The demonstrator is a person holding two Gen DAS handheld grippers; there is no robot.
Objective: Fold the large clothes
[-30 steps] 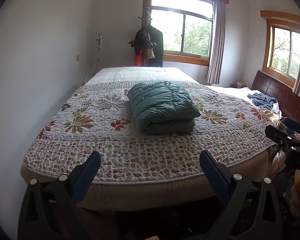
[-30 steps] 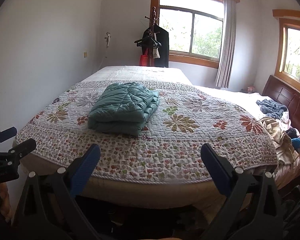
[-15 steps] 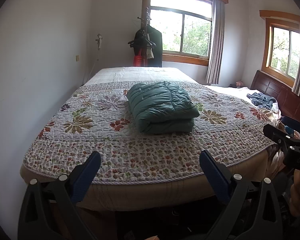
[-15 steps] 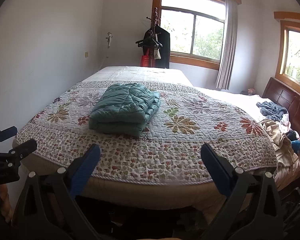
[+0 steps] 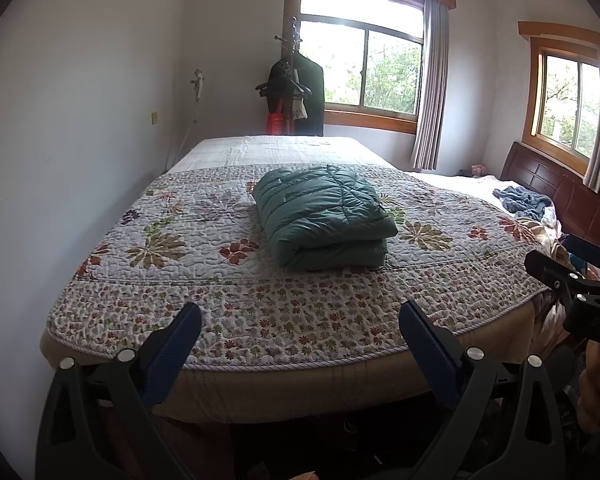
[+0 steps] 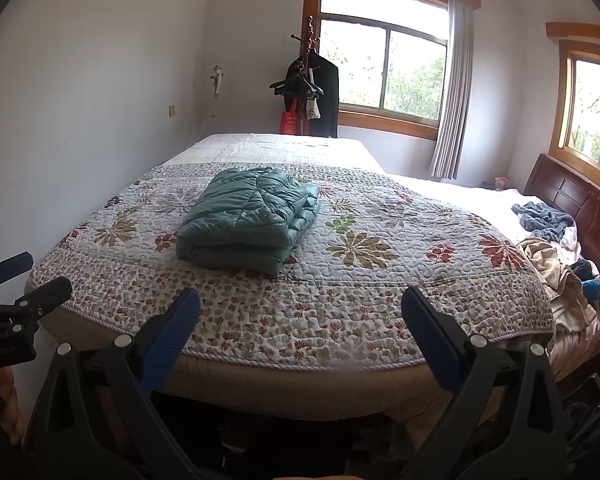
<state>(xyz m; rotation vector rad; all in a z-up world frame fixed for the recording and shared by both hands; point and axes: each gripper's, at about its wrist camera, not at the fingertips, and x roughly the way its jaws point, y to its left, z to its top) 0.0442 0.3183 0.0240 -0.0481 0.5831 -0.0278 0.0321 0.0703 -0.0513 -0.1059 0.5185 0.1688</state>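
One folded teal puffer jacket (image 5: 326,216) lay on the floral quilt (image 5: 204,264), toward its middle, with one blue garment (image 5: 524,202) and one mixed heap of clothes (image 6: 560,276) well off to the jacket's right. Two grippers hung short of the quilt's near edge — left gripper (image 5: 300,344) and right gripper (image 6: 300,328) level, jaws spread wide, holding nothing, both well apart from the jacket. Behind the jacket stood one coat rack (image 5: 294,88) and two windows (image 5: 360,68) — nothing lay between grippers and jacket.
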